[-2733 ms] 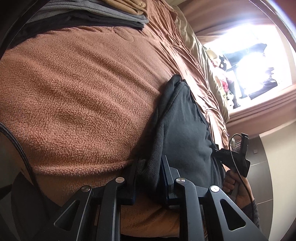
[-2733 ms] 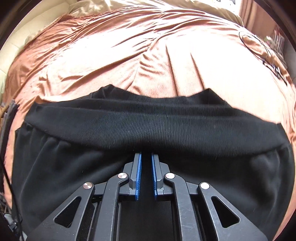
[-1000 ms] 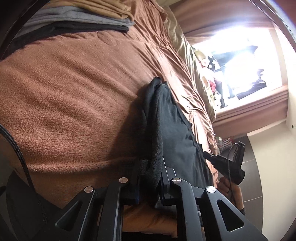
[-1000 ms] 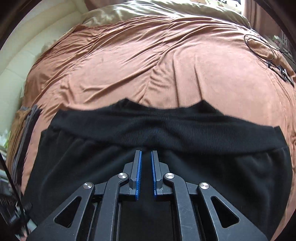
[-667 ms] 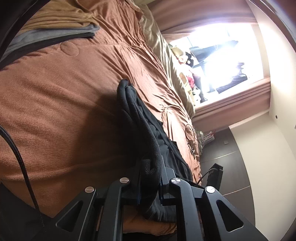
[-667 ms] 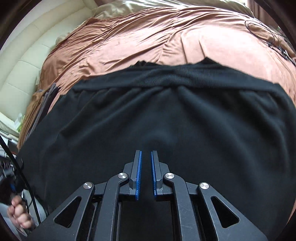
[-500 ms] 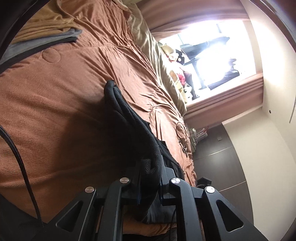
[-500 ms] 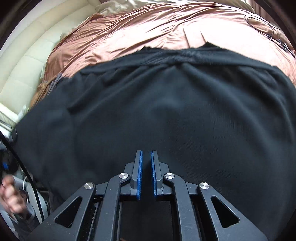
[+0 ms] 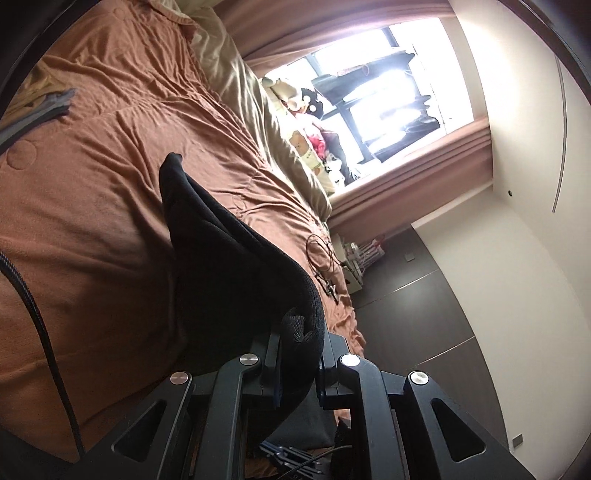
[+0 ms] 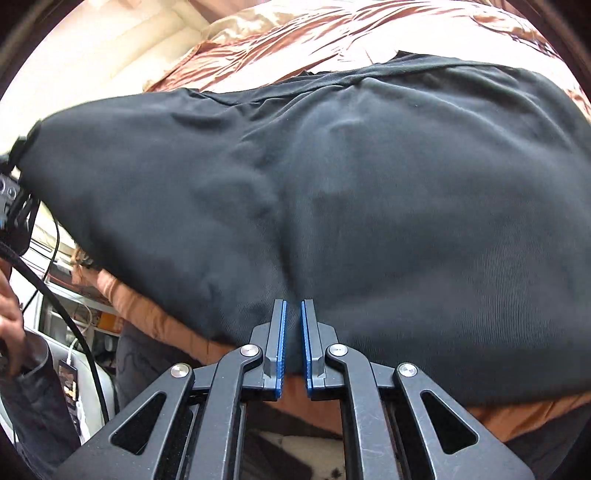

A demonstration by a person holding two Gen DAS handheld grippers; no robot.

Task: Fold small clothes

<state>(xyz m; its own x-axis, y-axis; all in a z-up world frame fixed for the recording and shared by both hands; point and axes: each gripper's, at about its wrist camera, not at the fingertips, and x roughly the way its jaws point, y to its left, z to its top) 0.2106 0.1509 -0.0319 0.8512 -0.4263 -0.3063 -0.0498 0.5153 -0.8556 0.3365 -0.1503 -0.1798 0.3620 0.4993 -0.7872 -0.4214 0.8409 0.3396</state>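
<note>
A black pair of shorts (image 10: 369, 192) is held up off the brown bed cover (image 9: 92, 192) by both grippers. My left gripper (image 9: 299, 354) is shut on a bunched corner of the ribbed waistband, and the shorts (image 9: 236, 266) hang edge-on in front of it. My right gripper (image 10: 292, 332) is shut on the near edge of the cloth, which spreads wide across the right wrist view. The far hem lies near the cover (image 10: 332, 33).
A stack of folded clothes (image 9: 40, 107) lies at the far left of the bed. A beige pillow (image 9: 258, 107) sits by the bright window (image 9: 384, 88). A coiled cable (image 9: 325, 254) lies on the cover. The other hand and its cable (image 10: 14, 229) show at left.
Both grippers have lifted the shorts off the bed and pulled them back towards the near edge. The cloth now hangs spread between them, and the cover shows beneath it.
</note>
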